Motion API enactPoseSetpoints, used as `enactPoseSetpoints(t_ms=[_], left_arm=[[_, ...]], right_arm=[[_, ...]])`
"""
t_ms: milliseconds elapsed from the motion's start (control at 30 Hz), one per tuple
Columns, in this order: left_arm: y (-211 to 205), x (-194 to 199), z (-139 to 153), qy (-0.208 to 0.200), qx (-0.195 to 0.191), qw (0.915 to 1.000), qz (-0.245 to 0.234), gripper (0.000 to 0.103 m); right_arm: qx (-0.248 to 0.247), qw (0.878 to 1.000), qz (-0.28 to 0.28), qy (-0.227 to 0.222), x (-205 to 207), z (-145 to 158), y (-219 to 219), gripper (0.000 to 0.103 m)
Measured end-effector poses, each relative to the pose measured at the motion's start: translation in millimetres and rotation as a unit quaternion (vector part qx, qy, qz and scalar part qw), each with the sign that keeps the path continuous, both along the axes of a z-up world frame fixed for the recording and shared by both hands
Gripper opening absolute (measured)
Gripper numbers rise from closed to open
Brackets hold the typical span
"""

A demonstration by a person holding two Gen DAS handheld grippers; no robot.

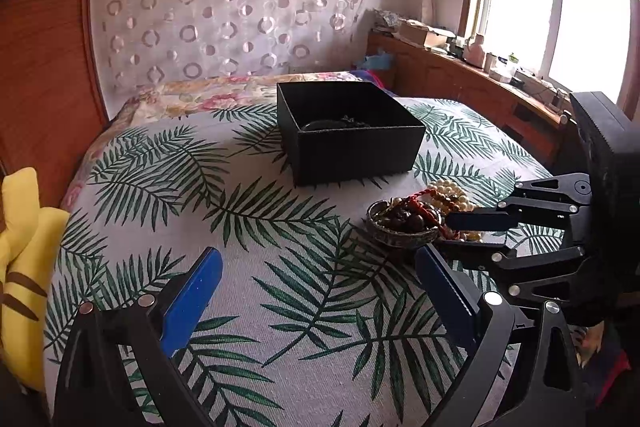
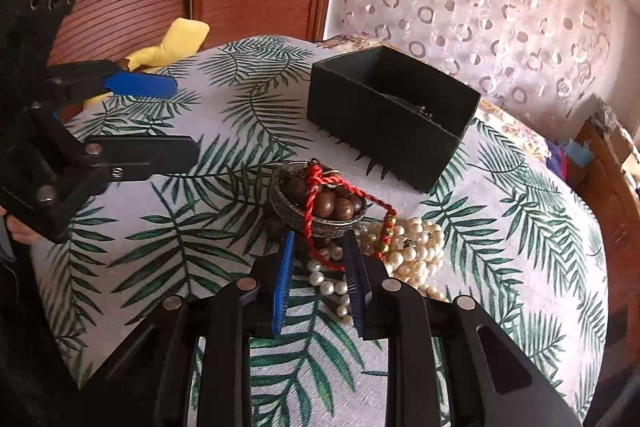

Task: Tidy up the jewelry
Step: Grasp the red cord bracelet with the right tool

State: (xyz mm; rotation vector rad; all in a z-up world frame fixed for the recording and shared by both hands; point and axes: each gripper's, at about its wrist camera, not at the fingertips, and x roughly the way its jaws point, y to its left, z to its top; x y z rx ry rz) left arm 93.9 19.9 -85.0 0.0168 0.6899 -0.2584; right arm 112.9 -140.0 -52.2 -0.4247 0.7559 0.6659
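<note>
Jaws: right gripper [image 2: 318, 267] narrowed over the heap, red cord [image 2: 316, 203] and a few pearls [image 2: 408, 247] lying between the blue pads; not pressing on anything that can be confirmed, so reading as released. Left gripper [image 1: 318, 279] spread wide, grasping nothing, hovering over bare bedspread [image 1: 240, 211] left of the heap.

Sitting mid-bed, right of centre: small metal bowl [image 2: 320, 225] holding brown beads [image 2: 332, 205], cord draping over its rim, pearls piling on the cloth just right of it. Box [image 1: 348, 139] standing open just beyond, something dark and a chain showing inside, likely serving as the drop point.

Reading the layout: right side angling down into the tangle, probably lining up on the cord since that strand is lying highest and easiest to pinch. Left side probably waiting clear, keeping room for the lift. Cord looking tangled with beads and pearls, so risking dragging the rest along.

Showing no readable brands, labels or writing anywhere.
</note>
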Motion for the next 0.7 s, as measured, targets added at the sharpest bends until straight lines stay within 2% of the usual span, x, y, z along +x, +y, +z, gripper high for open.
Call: enactPoseSetpoints(t_ms=[133, 400, 700], left_arm=[[-1, -1, 0, 0.001, -0.001, 1.0000, -0.002, 0.094], [-8, 4, -4, 0.013, -0.001, 0.9999, -0.009, 0.094], [-27, 21, -5, 0.036, -0.007, 0.9985, -0.040, 0.094]], right_arm=[[0.005, 1.000, -0.001, 0.004, 3, 2, -4, 0.004], [0.056, 0.998, -0.025, 0.000, 8, 21, -24, 0.003], [0.095, 0.994, -0.047, -0.011, 13, 44, -47, 0.003]])
